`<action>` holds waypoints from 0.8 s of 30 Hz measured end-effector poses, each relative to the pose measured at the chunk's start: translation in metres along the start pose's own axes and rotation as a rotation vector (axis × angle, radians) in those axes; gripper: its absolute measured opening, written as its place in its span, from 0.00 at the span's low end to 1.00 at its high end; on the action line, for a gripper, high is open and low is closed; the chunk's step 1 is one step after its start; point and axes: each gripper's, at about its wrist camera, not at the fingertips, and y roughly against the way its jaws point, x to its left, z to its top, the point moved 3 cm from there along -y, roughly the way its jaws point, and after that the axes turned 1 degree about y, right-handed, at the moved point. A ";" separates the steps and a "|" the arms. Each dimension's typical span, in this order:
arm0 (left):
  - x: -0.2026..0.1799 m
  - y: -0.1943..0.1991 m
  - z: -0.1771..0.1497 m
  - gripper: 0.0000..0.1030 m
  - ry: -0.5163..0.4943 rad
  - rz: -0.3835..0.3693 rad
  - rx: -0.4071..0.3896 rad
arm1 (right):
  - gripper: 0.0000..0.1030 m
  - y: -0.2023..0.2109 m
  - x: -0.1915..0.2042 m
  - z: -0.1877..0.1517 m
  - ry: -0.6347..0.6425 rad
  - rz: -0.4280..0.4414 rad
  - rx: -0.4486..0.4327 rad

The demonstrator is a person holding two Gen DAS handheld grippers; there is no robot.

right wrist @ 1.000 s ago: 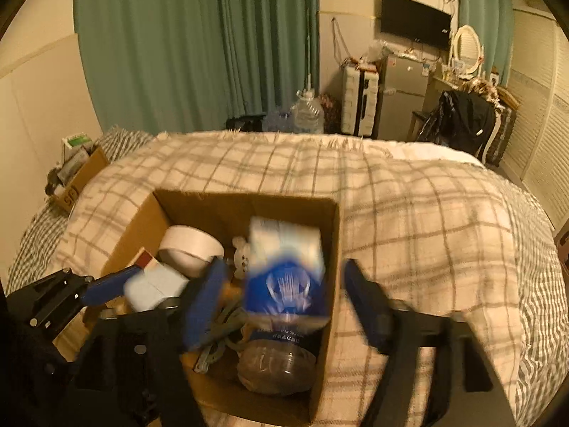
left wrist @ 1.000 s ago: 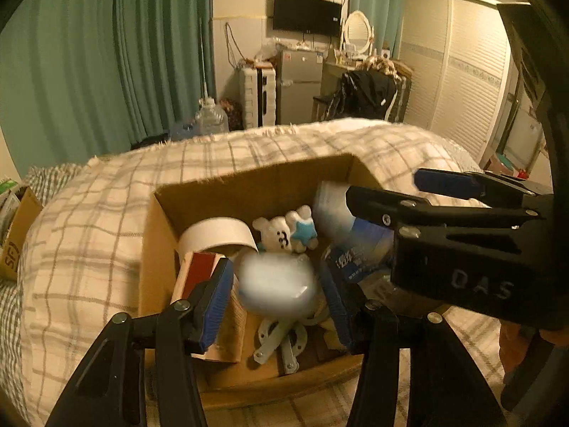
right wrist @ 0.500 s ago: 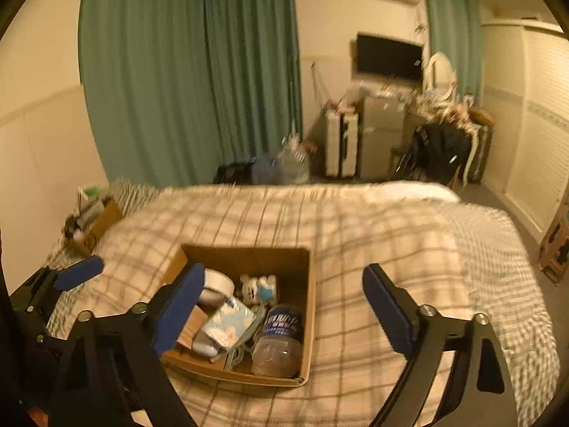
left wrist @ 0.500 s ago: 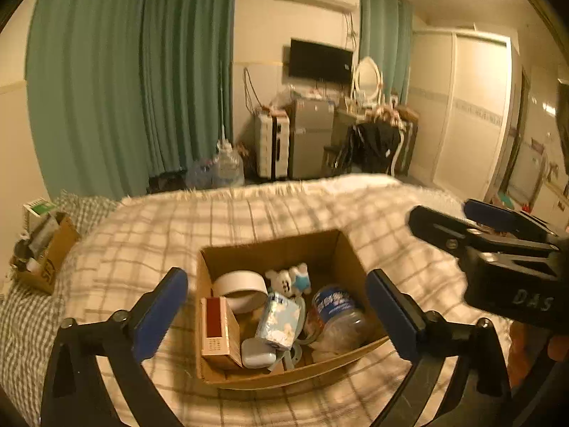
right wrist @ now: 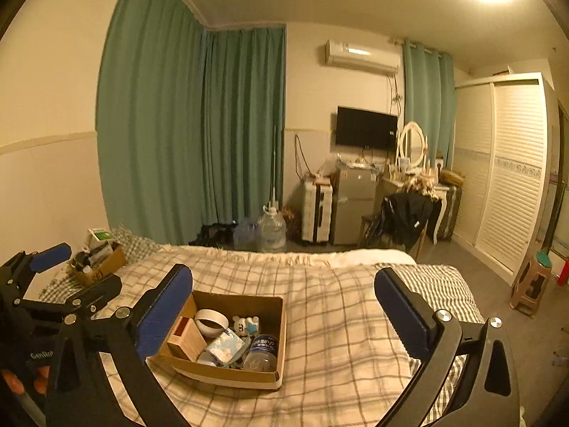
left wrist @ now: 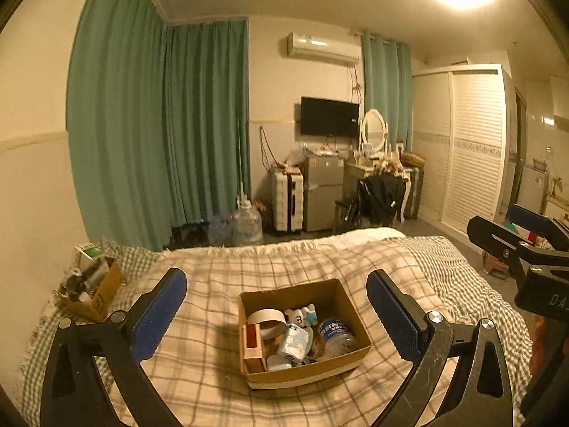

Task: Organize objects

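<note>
A cardboard box (left wrist: 350, 361) sits on the plaid bed cover (left wrist: 213, 338); it also shows in the right wrist view (right wrist: 227, 373). Inside lie a tape roll (left wrist: 266, 318), a small white bear toy (left wrist: 300, 315), a tissue pack (left wrist: 293, 341), a clear water bottle (left wrist: 336, 334), a red-and-tan carton (left wrist: 253, 347) and a white case (left wrist: 279, 362). My left gripper (left wrist: 275, 306) is open and empty, held high and back from the box. My right gripper (right wrist: 282, 306) is open and empty, up to the box's right.
A second cardboard box (left wrist: 94, 290) of bottles stands at the bed's left edge. Beyond the bed are water jugs (left wrist: 247, 226), a suitcase (left wrist: 288, 201), a small fridge (left wrist: 322, 192) and a chair with a black jacket (left wrist: 380, 197). A stool (right wrist: 533, 284) stands at the right.
Both grippers let go of their items into the box, opened wide and pulled up and back. The tissue pack and the white case now lie in the box.
</note>
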 end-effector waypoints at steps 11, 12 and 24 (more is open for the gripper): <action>0.016 0.041 -0.054 1.00 0.027 0.052 -0.117 | 1.00 0.021 0.010 -0.066 -0.028 0.000 -0.037; 0.017 0.042 -0.060 1.00 0.038 0.063 -0.132 | 1.00 0.018 0.014 -0.078 -0.015 -0.004 -0.052; 0.004 0.027 -0.127 1.00 -0.011 0.131 -0.115 | 1.00 -0.015 0.025 -0.144 0.082 -0.044 -0.060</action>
